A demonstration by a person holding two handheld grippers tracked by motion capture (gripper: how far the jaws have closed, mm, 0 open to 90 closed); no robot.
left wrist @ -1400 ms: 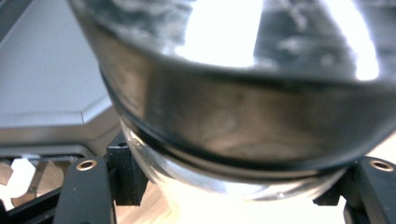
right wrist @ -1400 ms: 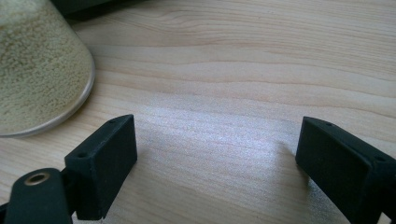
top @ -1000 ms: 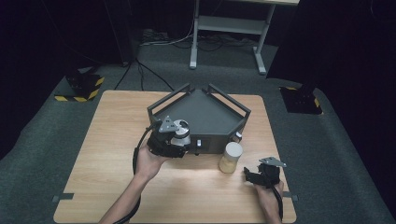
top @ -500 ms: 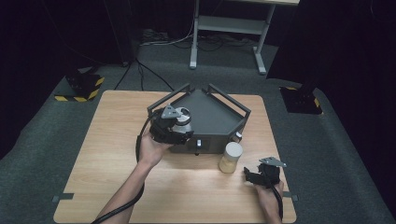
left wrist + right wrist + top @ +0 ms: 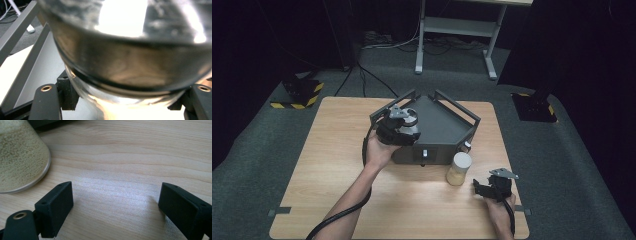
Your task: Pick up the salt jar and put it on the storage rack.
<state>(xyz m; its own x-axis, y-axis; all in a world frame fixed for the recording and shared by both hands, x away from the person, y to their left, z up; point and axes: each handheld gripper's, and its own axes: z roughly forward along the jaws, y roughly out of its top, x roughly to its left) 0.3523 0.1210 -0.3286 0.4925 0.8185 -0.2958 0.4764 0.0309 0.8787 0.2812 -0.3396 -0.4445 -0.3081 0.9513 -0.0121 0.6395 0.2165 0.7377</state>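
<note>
Wooden tabletop (image 5: 337, 200), frame centre: left claw (image 5: 399, 131) grasping a glass jar (image 5: 125, 50) over the dark tray (image 5: 447, 125); right claw (image 5: 115, 207) released; smooth glass could slip

Clear glass jar (image 5: 125, 50) in jaws over dark tray (image 5: 447, 125), grain-filled jar (image 5: 459, 169) upright on table

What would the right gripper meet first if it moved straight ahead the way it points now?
Probably bare table. The open right gripper has only wood between and ahead of its jaws. The grain-filled jar stands off to the left of that line, and the dark rack lies farther on, though depth is unclear.
</note>
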